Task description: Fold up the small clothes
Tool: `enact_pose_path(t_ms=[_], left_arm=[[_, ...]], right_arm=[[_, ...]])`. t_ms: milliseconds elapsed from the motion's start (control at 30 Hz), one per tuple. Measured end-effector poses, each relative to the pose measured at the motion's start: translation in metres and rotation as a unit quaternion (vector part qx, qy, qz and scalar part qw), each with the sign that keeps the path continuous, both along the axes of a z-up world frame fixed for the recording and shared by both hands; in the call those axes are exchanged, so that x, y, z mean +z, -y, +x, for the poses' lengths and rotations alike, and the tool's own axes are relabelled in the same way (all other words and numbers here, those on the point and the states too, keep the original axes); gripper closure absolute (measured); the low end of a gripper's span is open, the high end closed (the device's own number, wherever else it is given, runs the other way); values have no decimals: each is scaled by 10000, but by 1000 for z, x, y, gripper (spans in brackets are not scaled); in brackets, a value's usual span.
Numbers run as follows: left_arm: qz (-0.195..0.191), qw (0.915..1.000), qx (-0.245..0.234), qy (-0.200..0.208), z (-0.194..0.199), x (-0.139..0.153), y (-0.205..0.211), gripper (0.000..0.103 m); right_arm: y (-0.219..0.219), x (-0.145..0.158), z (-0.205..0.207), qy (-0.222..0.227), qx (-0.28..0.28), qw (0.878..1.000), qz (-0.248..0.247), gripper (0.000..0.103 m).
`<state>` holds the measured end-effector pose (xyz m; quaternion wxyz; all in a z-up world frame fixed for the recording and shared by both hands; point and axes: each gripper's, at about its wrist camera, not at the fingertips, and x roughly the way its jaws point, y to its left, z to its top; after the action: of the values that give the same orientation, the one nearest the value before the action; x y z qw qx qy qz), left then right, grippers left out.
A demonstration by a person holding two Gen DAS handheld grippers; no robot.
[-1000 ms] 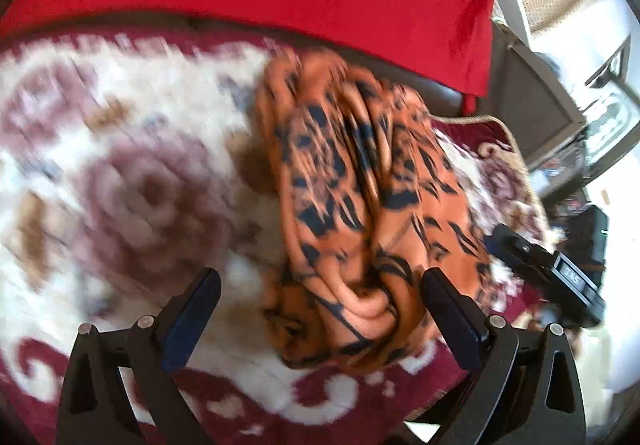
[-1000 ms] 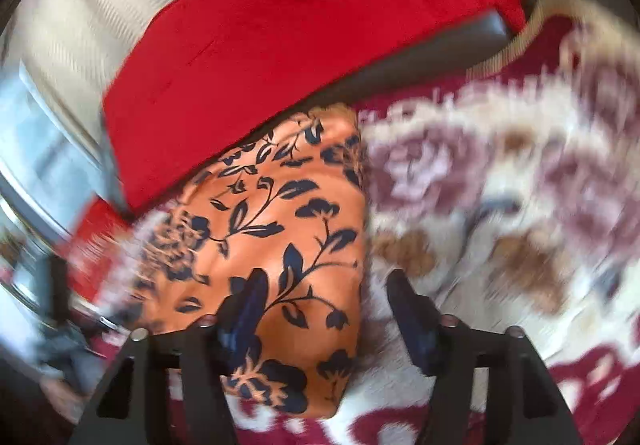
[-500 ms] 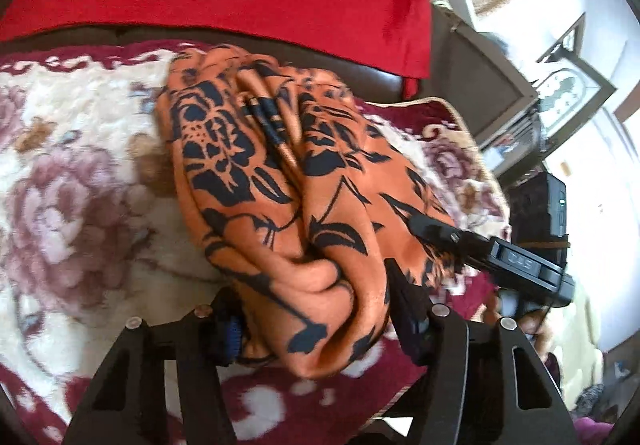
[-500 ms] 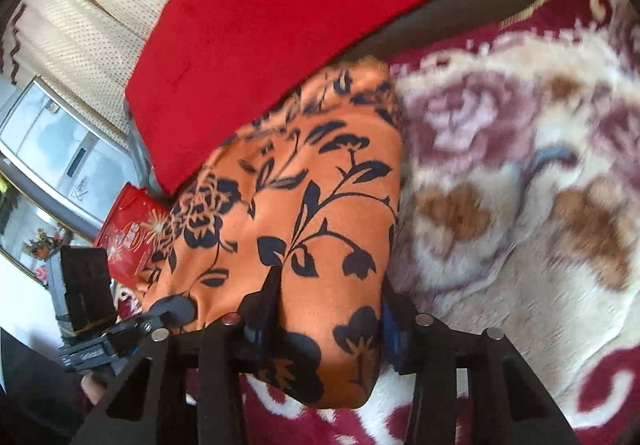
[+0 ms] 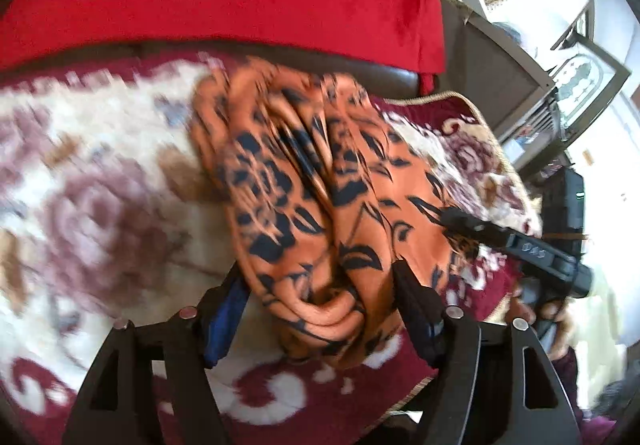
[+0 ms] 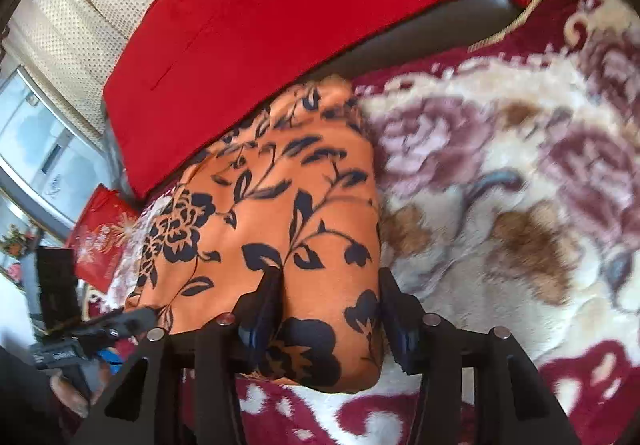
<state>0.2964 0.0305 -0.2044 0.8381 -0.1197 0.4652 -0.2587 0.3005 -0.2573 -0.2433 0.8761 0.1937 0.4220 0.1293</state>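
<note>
Both grippers (image 5: pixel 320 285) (image 6: pixel 326 289) around folded orange floral cloth (image 6: pixel 280 205), no legible writing.

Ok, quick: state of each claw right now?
Left claw: just opened wider, orange garment between its fingers; grip cannot be told.
Right claw: just opened slightly, yet pressing into the garment.
</note>
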Motion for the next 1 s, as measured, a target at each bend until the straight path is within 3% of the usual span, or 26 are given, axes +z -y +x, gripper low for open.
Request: enact_pose_path(t_ms=[67, 167, 267, 367, 733, 933, 1000], left_arm=[[400, 9989, 6, 252, -3, 1, 8, 27], [883, 9958, 39, 226, -2, -11, 13, 18], [987, 9950, 114, 110, 1, -20, 6, 11], [1157, 9928, 149, 252, 1, -22, 8, 8], [1554, 9842, 622, 586, -17, -17, 14, 7], [1726, 9799, 750, 663, -24, -11, 19, 7], [1880, 9767, 699, 769, -25, -8, 23, 7]], right_arm=[[-3, 13, -7, 412, -253, 9985, -254, 51], [-11, 28, -21, 1003, -341, 9928, -566, 51], [-38, 19, -16, 886, 167, 9921, -867, 54], [-64, 3, -11, 646, 375, 9831, -1672, 54], [-67, 6, -23, 751, 239, 9781, -1926, 54], [-67, 33, -42, 1500, 189, 9734, -1724, 54], [-67, 36, -34, 1467, 281, 9753, -1627, 54]])
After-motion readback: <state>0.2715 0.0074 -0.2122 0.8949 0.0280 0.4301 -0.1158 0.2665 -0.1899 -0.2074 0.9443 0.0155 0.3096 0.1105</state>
